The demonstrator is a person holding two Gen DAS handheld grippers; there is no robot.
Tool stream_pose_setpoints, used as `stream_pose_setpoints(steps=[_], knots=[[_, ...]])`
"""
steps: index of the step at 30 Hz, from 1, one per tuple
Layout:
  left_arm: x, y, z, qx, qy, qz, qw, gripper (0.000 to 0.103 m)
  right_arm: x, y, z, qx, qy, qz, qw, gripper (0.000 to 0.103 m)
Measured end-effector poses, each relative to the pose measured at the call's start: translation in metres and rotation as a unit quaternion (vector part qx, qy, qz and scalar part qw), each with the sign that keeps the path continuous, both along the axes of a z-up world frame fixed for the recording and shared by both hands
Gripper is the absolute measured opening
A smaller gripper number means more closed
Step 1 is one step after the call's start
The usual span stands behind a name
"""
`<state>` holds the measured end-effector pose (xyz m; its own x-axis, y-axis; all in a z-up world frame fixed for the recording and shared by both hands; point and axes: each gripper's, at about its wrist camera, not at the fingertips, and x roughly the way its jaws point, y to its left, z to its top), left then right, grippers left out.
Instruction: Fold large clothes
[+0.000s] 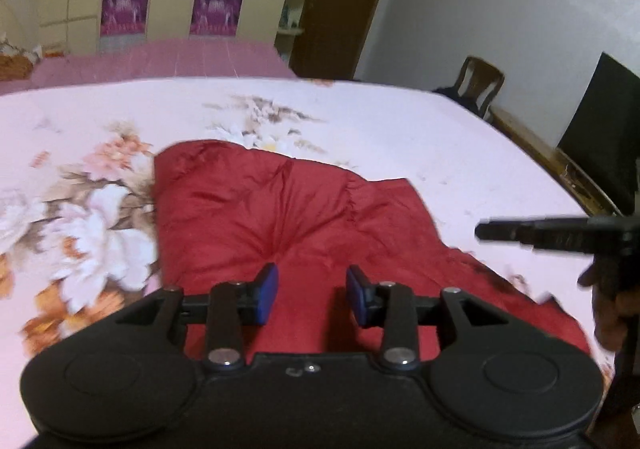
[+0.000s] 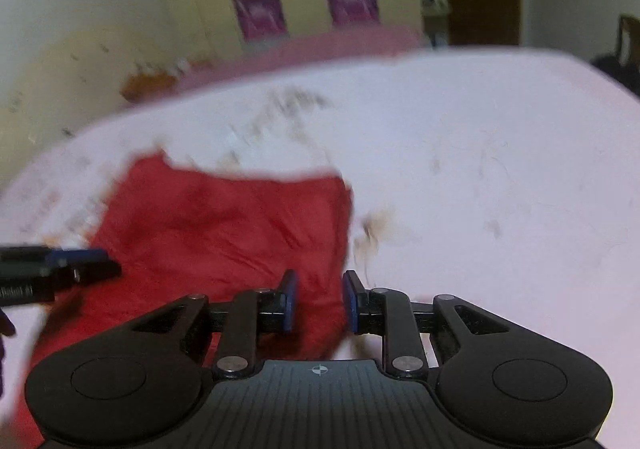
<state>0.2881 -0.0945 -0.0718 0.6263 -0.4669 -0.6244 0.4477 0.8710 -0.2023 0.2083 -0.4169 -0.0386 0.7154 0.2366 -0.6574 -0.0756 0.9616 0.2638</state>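
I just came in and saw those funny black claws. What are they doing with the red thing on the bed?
A person is holding a gripper in each hand to fold a red garment that lies on the flowery bedsheet. The left gripper hovers over the middle of the garment, jaws apart, nothing between them. The right gripper is above the garment's right edge, also open and empty. The garment looks partly folded already, but neither gripper has hold of it.

A: Left gripper [image 1: 312,293]?
B: Angled downward, blue pads [image 1: 267,292] parted, nothing pressed between them.
A: Right gripper [image 2: 319,301]?
B: Also tilted down, pads standing narrowly apart, gripping nothing. Its hand [image 1: 608,309] shows dimly at the left view's right edge, blurred.
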Motion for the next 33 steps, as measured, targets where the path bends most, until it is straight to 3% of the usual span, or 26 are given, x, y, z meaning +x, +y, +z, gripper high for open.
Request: stream_pose_setpoints(steps=[3,6,10,14,21,26,30,32,33], knots=[[-0.035,0.013,0.006,-0.01,-0.012,0.001,0.9999,0.035,-0.029,0.009,0.028,0.009,-0.035,0.064,0.997,0.024],[-0.063,0.013,0.006,-0.016,-0.02,-0.001,0.9997,0.035,-0.055,0.021,0.038,0.005,-0.042,0.117,0.992,0.024],[-0.081,0.001,0.001,-0.007,-0.024,-0.009,0.9996,0.034,-0.09,0.036,0.041,-0.016,-0.048,0.157,0.986,0.024],[-0.092,-0.008,-0.006,0.008,-0.031,-0.03,0.999,0.033,-0.112,0.056,0.026,-0.059,-0.045,0.183,0.98,0.024],[-0.096,-0.009,-0.033,0.019,-0.019,-0.036,0.999,0.033,-0.115,0.074,-0.021,-0.122,-0.012,0.158,0.98,0.024],[-0.095,-0.016,-0.044,0.05,-0.022,-0.044,0.9975,0.033,-0.105,0.084,-0.05,-0.118,0.015,0.129,0.984,0.024],[-0.098,-0.012,-0.037,0.058,-0.025,-0.053,0.9966,0.034,-0.099,0.082,-0.051,-0.105,0.029,0.104,0.989,0.024],[-0.108,-0.002,-0.02,0.047,-0.055,-0.048,0.9962,0.043,-0.102,0.08,-0.035,-0.107,0.022,0.087,0.99,0.025],[-0.111,0.005,-0.014,0.043,-0.072,-0.041,0.9956,0.052,-0.109,0.074,-0.023,-0.099,0.0,0.07,0.993,0.025]])
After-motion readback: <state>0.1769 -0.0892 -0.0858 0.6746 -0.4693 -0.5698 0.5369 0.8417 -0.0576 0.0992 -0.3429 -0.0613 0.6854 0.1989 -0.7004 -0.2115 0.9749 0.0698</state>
